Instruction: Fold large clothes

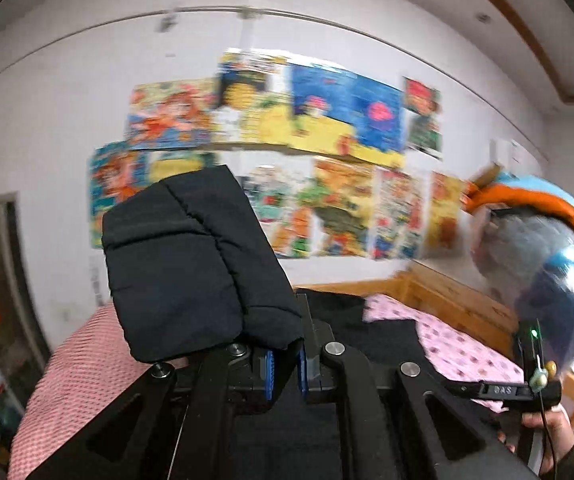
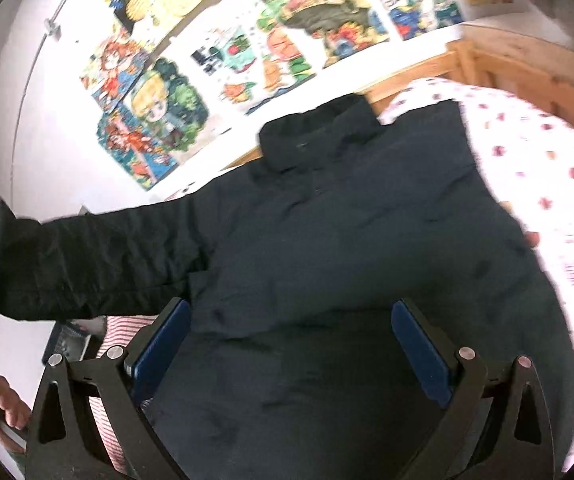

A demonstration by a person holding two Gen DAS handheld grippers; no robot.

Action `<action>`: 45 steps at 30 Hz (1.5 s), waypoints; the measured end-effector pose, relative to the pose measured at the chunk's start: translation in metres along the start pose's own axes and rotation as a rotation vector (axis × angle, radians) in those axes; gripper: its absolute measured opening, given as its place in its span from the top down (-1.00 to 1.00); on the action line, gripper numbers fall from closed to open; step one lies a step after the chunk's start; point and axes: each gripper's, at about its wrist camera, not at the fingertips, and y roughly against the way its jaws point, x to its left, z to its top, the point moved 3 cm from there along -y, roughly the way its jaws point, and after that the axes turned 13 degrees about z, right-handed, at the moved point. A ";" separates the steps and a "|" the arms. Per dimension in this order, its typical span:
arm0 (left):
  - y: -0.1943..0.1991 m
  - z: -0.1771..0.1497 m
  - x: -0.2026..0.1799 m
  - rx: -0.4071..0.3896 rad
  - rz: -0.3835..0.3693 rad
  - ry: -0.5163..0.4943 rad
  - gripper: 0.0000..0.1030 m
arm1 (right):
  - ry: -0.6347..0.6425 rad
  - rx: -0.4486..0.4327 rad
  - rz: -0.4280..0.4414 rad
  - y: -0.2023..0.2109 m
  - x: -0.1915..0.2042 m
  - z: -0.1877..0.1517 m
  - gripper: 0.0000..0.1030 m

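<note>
Dark jacket [image 2: 347,240] flat on bed [image 2: 547,168], collar toward wall; sleeve [image 1: 191,264] stretched sideways, cuff clamped in left gripper [image 1: 285,372]. Right gripper [image 2: 287,352] jaws apart above hem.

The big dark puffy jacket [image 2: 347,240] covers most of the pink dotted bed sheet [image 2: 547,168], so there is bare room only at the sheet's far side. A wooden bed frame [image 2: 527,60] and the white wall with bright cartoon posters [image 2: 287,40] block the way behind. The lifted black sleeve [image 2: 99,264] stretches across the left side
</note>
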 end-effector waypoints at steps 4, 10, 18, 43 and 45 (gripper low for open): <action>-0.017 -0.018 -0.063 0.102 -0.164 -0.097 0.83 | -0.064 -0.006 -0.024 0.037 -0.037 0.001 -0.92; -0.044 -0.072 -0.138 0.279 -0.280 -0.226 0.83 | -0.141 -0.054 -0.001 0.066 -0.078 -0.007 -0.92; -0.078 -0.160 -0.172 0.546 -0.272 -0.318 0.76 | -0.255 -0.091 -0.015 0.073 -0.119 -0.011 -0.92; -0.113 -0.139 -0.008 0.622 0.013 -0.074 -0.69 | 0.067 0.097 -0.213 -0.011 -0.064 -0.019 0.89; -0.122 -0.137 -0.013 0.608 0.018 -0.069 -0.69 | 0.151 0.067 -0.230 -0.002 -0.048 -0.003 0.92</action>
